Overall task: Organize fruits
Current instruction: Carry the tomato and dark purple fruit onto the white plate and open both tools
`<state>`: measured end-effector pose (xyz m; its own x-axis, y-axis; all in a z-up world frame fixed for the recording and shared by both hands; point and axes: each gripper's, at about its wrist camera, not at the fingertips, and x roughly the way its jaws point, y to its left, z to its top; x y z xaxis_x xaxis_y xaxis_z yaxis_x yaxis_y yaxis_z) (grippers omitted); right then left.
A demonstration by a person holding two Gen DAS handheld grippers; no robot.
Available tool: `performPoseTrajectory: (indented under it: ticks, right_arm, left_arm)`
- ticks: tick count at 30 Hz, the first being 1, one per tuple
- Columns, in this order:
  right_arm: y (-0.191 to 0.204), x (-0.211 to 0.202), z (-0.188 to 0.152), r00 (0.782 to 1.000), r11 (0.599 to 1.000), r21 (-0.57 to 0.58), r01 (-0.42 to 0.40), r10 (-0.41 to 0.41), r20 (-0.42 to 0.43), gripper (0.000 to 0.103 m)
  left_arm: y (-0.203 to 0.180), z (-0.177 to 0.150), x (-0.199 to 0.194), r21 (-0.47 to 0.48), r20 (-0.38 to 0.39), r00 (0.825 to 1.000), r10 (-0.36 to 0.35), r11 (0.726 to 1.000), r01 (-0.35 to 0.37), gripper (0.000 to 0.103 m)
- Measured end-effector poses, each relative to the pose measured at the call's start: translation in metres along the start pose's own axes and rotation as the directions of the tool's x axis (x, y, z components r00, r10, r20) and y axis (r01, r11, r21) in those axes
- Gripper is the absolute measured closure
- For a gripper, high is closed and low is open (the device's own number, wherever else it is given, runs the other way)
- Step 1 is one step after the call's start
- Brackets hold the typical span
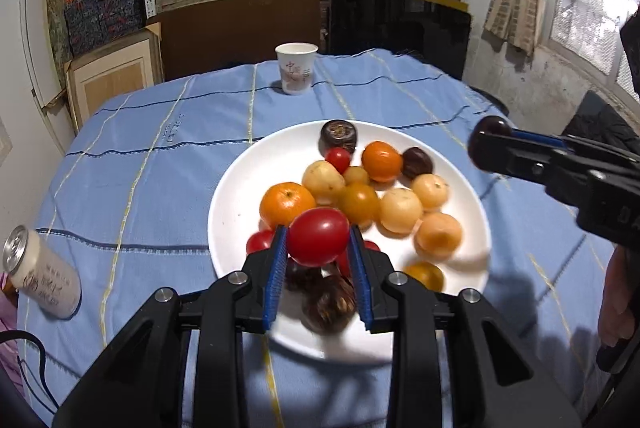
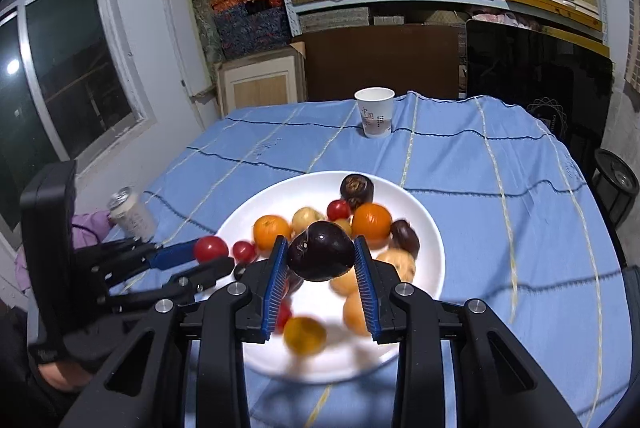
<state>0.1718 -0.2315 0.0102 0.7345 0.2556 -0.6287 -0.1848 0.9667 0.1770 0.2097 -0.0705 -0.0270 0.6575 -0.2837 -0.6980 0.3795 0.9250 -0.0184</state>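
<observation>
A white plate [image 1: 236, 188] on the blue cloth holds several fruits: oranges, pale yellow fruits, cherry tomatoes and dark brown ones. My left gripper [image 1: 319, 248] is shut on a red cherry tomato [image 1: 318, 236] and holds it above the plate's near side. It also shows in the right wrist view [image 2: 214, 256], with the tomato [image 2: 211, 248] at the plate's left edge. My right gripper [image 2: 320, 256] is shut on a dark purple fruit [image 2: 320, 255] above the plate [image 2: 434, 248]. In the left wrist view the right gripper [image 1: 488, 144] holds that fruit [image 1: 494, 128] at the plate's right.
A paper cup [image 1: 296, 68] stands at the far side of the table. A drink can [image 1: 40, 272] stands at the table's left edge. Shelves with boxes, a brown board and a dark panel stand behind the table.
</observation>
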Motion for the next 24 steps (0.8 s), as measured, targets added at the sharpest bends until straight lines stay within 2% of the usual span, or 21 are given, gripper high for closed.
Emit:
performPoseTrajectory:
  ticks: [6,7,8,9,10,16,18,19,24]
  right_arm:
    - [-0.009,0.043,0.008,0.998,0.999,0.021,0.035,-0.034,-0.054,0.068]
    - [-0.010,0.046,0.007,0.997,0.999,0.024,0.035,-0.034,-0.062,0.065]
    - [-0.011,0.050,0.007,0.997,0.999,0.033,0.035,-0.033,-0.074,0.060]
    - [-0.012,0.051,0.006,0.997,0.998,0.038,0.041,-0.038,-0.070,0.052]
    - [-0.014,0.049,0.005,0.997,0.998,0.042,0.047,-0.044,-0.059,0.048]
    - [-0.019,0.031,-0.003,0.999,0.997,0.064,0.031,-0.028,-0.041,0.047]
    - [-0.018,0.021,-0.009,0.999,0.997,0.069,0.024,-0.022,-0.034,0.046]
    - [-0.018,0.016,-0.012,0.999,0.997,0.071,0.022,-0.019,-0.032,0.044]
    - [-0.011,-0.012,-0.039,0.999,0.997,0.075,0.027,-0.025,-0.024,0.025]
  left_arm:
    - [0.003,0.008,0.027,-0.002,-0.022,1.000,0.015,1.000,-0.015,0.072]
    - [0.004,0.008,0.032,0.001,-0.029,0.999,0.019,1.000,-0.018,0.061]
    - [0.004,0.008,0.035,0.000,-0.032,0.999,0.029,1.000,-0.029,0.044]
    - [0.005,0.007,0.036,-0.007,-0.025,0.999,0.046,0.999,-0.046,0.038]
    - [0.006,0.007,0.035,-0.014,-0.017,0.998,0.053,0.999,-0.053,0.034]
    - [0.005,0.002,0.023,-0.006,-0.004,0.998,0.067,0.998,-0.067,0.024]
    - [0.003,-0.004,0.015,-0.004,0.001,0.997,0.081,0.997,-0.081,0.014]
    - [0.003,-0.007,0.012,-0.006,0.003,0.996,0.089,0.996,-0.089,0.008]
    - [0.003,-0.030,0.000,-0.029,-0.074,0.992,0.099,0.994,-0.102,0.006]
